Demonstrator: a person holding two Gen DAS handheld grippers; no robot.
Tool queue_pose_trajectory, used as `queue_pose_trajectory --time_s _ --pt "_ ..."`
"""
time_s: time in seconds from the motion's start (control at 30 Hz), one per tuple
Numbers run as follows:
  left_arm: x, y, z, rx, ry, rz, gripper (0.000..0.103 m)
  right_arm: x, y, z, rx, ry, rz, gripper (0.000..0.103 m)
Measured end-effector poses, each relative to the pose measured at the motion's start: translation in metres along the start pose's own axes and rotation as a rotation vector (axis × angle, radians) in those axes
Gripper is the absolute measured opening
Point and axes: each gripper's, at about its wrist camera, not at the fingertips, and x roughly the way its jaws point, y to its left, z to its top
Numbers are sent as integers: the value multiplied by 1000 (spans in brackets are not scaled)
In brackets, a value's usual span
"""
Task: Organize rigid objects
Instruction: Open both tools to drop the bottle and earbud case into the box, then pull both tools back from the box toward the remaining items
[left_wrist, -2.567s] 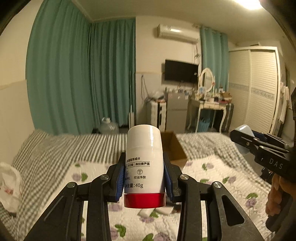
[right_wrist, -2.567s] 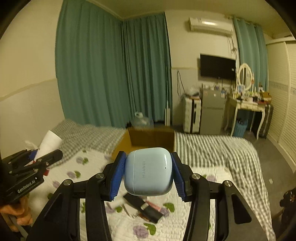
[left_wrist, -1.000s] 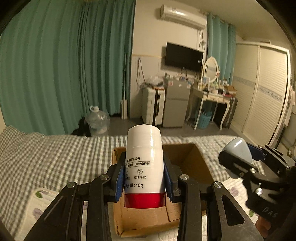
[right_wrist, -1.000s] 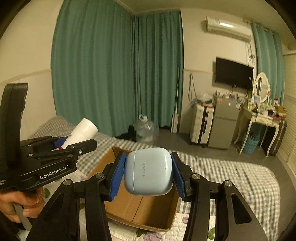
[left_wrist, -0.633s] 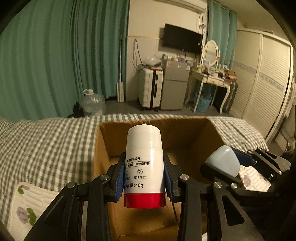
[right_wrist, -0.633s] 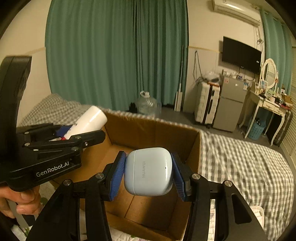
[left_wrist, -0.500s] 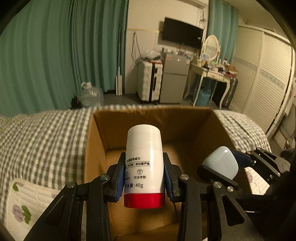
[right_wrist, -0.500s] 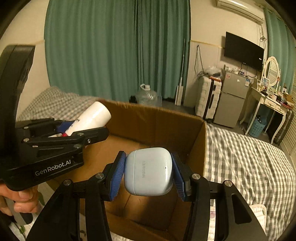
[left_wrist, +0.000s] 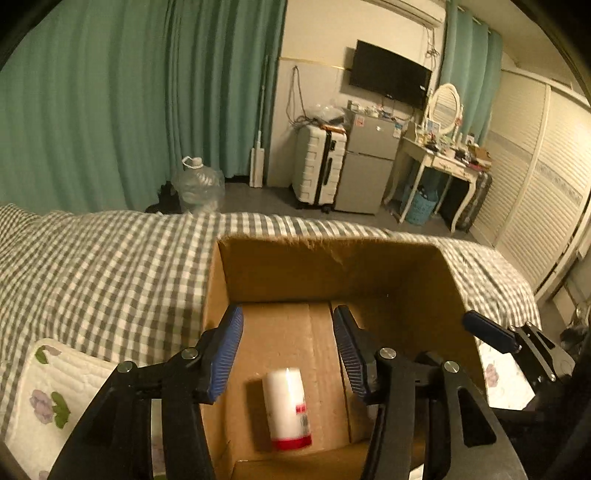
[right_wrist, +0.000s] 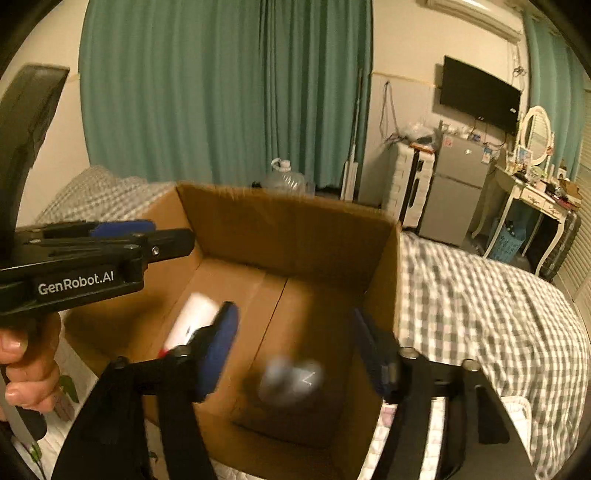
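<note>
We're at the drop-off step; both the left claw (left_wrist: 288, 350) and right claw (right_wrist: 295, 350) hang spread wide and empty over the cardboard box (left_wrist: 332, 266) — white tube (left_wrist: 287, 408) and blurry earbud case (right_wrist: 290, 380) inside; next we'd fetch more from the bed (left_wrist: 92, 266).

Matt brown corrugated cardboard box (left_wrist: 332, 269), its far rim rough and torn; smooth white plastic tube (left_wrist: 286, 410) with glossy red cap; soft woven checked bedspread (left_wrist: 103, 266); quilted floral cloth (left_wrist: 48, 391) near left; ribbed blue pads (left_wrist: 226, 354), matt black plastic.
</note>
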Motion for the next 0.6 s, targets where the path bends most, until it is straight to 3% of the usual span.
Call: queue_pose_trajectory --time_s 0.23,0.4,0.5,0.6 --pt "-54 -1 17 -12 -86 -1 55 -43 -2 21 6 -70 -27 67" --pt "-104 -8 28 10 -158 31 60 -88 5 35 5 -149 -65 91" --pt "-138 -12 34 38 -202 87 61 -119 12 44 9 -201 -81 94" --pt "-164 -15 36 39 -229 90 61 -149 16 53 8 -242 -105 100"
